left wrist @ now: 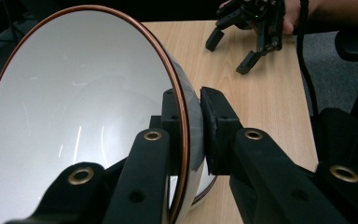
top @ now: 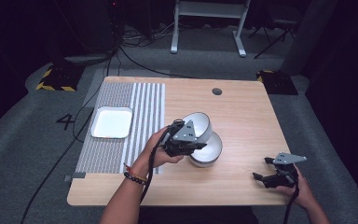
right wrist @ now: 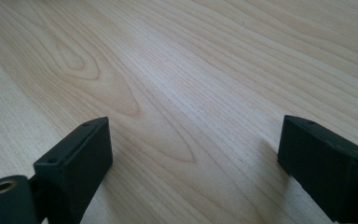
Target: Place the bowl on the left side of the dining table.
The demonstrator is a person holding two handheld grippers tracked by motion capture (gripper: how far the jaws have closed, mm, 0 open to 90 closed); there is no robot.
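- Clamped on the rim of the tilted white bowl (left wrist: pixel 74 116), my left gripper (top: pixel 184 142) has one jaw inside and one outside the copper-edged wall, so I judge the bowl can't slip while lifted.
- That bowl hangs at mid-table, just above a second white bowl (top: pixel 209 151) resting on the wooden table (top: pixel 242 116); I read this as unstacking.
- Right gripper (top: pixel 272 175) rests low at the near right edge, jaws spread wide and empty, well clear.
- White square tray (top: pixel 112 122) sits on the striped mat (top: pixel 121 135) to the left, likely the destination.

White copper-rimmed bowl (top: pixel 199 125) tilted above second bowl (top: pixel 209 151).
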